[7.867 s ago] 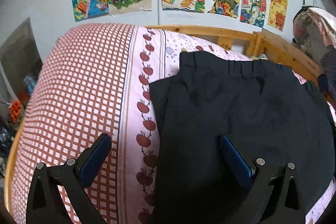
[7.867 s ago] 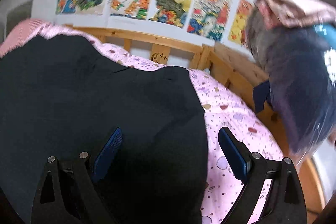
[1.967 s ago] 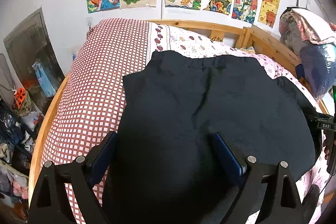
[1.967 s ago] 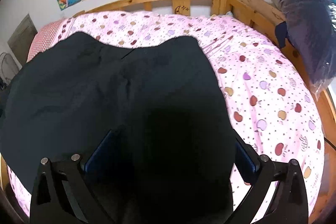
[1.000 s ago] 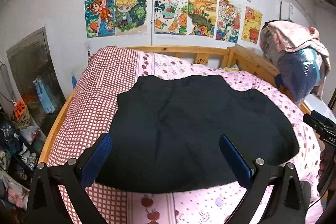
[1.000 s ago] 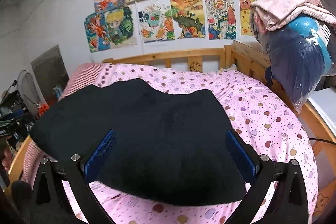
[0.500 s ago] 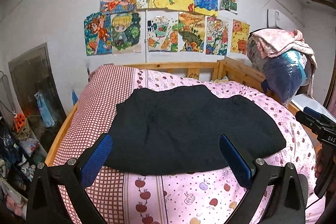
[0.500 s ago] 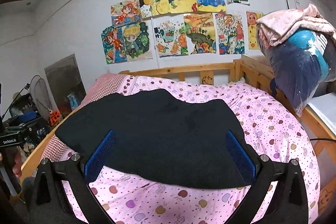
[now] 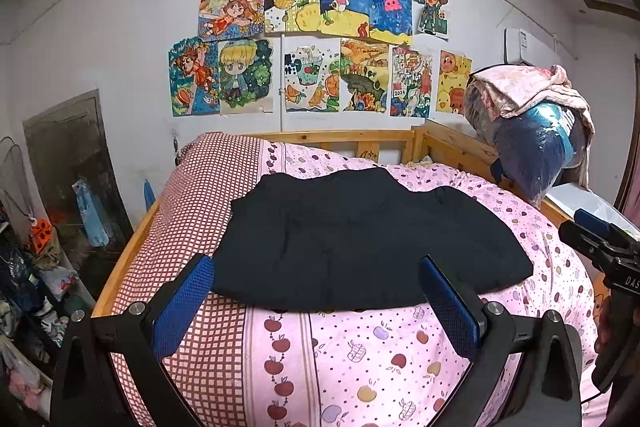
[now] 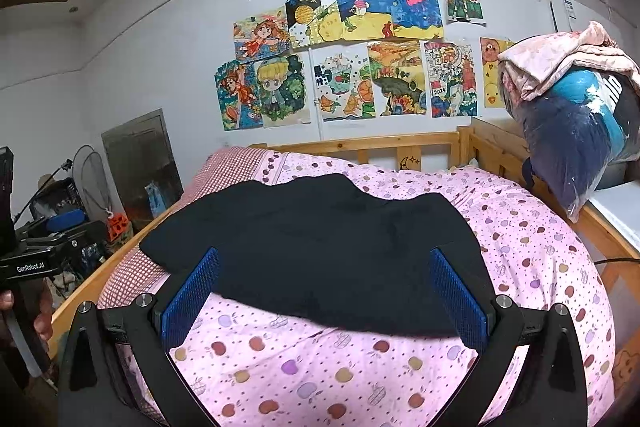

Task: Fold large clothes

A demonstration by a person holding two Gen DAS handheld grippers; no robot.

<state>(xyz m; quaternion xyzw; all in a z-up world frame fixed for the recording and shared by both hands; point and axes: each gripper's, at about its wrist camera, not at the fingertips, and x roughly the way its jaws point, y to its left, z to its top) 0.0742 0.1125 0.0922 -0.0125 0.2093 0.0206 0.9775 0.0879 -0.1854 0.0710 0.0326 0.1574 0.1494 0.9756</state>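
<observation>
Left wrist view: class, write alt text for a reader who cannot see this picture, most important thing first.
A folded black garment lies flat on a bed covered in pink apple-print bedding, with the open left gripper above the near edge, holding nothing. Colourful drawings cover the wall behind, and the right gripper shows at the right edge.

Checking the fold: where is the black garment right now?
In both wrist views the black garment lies flat mid-bed on the pink apple-print quilt, beyond both open grippers, below the wooden headboard.
</observation>
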